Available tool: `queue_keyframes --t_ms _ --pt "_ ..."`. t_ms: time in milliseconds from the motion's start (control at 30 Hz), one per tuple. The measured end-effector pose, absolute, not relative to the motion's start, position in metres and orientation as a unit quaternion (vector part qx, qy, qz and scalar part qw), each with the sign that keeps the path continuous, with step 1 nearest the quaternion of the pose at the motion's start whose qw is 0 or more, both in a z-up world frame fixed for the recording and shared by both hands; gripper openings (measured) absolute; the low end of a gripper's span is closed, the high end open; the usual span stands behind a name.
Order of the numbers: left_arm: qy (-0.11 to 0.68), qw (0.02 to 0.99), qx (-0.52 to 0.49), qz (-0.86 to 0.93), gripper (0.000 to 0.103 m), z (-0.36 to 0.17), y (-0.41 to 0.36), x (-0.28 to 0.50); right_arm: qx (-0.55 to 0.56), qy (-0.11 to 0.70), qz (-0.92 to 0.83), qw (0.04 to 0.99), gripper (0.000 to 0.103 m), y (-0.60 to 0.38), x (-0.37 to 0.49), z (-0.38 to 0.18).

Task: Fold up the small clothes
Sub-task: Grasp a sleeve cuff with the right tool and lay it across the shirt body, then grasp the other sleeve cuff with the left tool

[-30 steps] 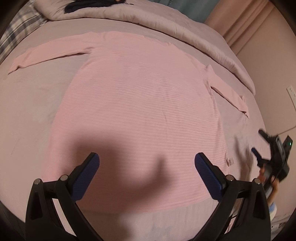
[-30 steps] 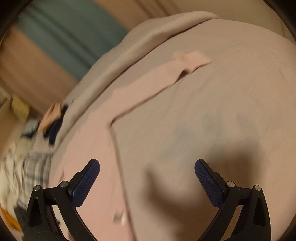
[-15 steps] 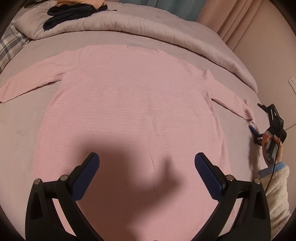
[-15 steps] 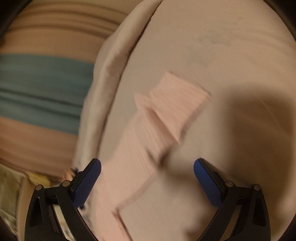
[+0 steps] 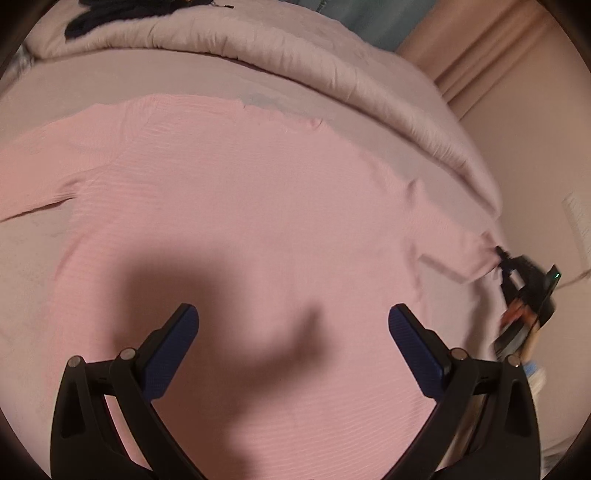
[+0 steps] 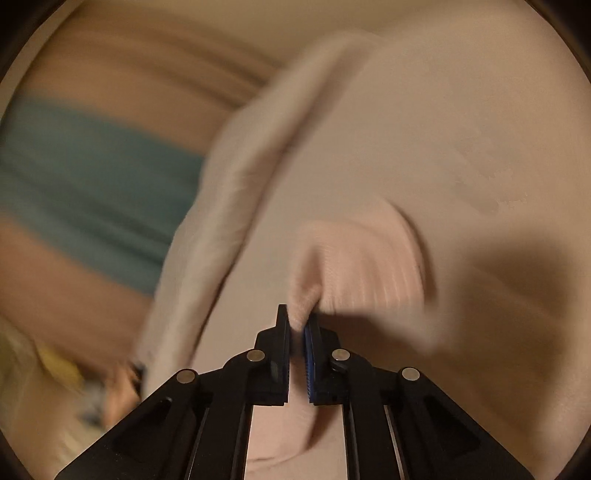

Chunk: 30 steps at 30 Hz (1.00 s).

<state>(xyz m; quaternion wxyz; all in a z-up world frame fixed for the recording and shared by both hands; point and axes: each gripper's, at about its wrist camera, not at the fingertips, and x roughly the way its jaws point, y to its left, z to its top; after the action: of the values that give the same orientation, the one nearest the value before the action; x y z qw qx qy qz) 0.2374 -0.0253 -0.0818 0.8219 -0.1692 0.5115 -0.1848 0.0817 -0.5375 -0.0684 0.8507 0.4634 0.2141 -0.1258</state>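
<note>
A pale pink ribbed long-sleeved knit top (image 5: 236,229) lies spread flat, front or back up, on a bed covered with a dusty mauve sheet (image 5: 44,280). Its body fills most of the left wrist view, the neckline toward the far side and one sleeve running off to the left edge. Behind it a rumpled mauve duvet (image 5: 295,55) is pushed back in a long roll, with a heap of dark navy clothing (image 5: 110,14) on top of it at the far left.

The left gripper (image 5: 293,325) hovers above the lower middle of the top with its blue-padded fingers (image 5: 173,343) spread wide and nothing between them; its shadow falls on the fabric below.

The right gripper (image 6: 297,325) is at the end of the top's other sleeve (image 6: 362,258), at the bed's right side. Its jaws are pressed together on a pinched fold of the cuff, and the knit bunches up and puckers just ahead of the fingertips. In the left wrist view this same gripper (image 5: 504,260) shows small and blurred at the sleeve's tip, so the hand behind it is hard to make out.

Beyond the bed, blurred, hang a teal curtain (image 6: 92,177) and a beige-pink curtain (image 5: 491,55).
</note>
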Motion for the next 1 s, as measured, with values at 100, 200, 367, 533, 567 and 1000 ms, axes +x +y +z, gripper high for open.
queue_keyframes --t_ms 100,200,367,533,567,1000 --pt "0.499 0.805 -0.23 -0.223 0.103 -0.071 -0.015 0.245 0.324 0.224 -0.095 0.914 0.008 -0.48 0.102 -0.016" --pt "0.485 0.791 -0.287 -0.239 0.103 -0.067 0.002 0.253 0.177 0.248 -0.047 0.951 0.008 -0.404 0.126 0.018" --pt "0.482 0.764 -0.358 -0.237 0.103 -0.081 0.034 0.265 -0.052 0.289 0.059 0.954 0.008 -0.255 0.155 0.009" --pt "0.503 0.706 -0.406 -0.288 0.103 -0.107 0.038 0.284 -0.143 0.298 0.134 0.934 0.008 -0.159 0.168 -0.034" --pt "0.511 0.698 -0.408 -0.292 0.103 -0.112 0.037 0.289 -0.15 0.315 0.165 0.922 0.008 -0.142 0.174 -0.048" --pt "0.505 0.709 -0.433 -0.233 0.102 -0.126 0.031 0.328 0.059 0.354 0.216 0.908 0.062 -0.247 0.143 -0.03"
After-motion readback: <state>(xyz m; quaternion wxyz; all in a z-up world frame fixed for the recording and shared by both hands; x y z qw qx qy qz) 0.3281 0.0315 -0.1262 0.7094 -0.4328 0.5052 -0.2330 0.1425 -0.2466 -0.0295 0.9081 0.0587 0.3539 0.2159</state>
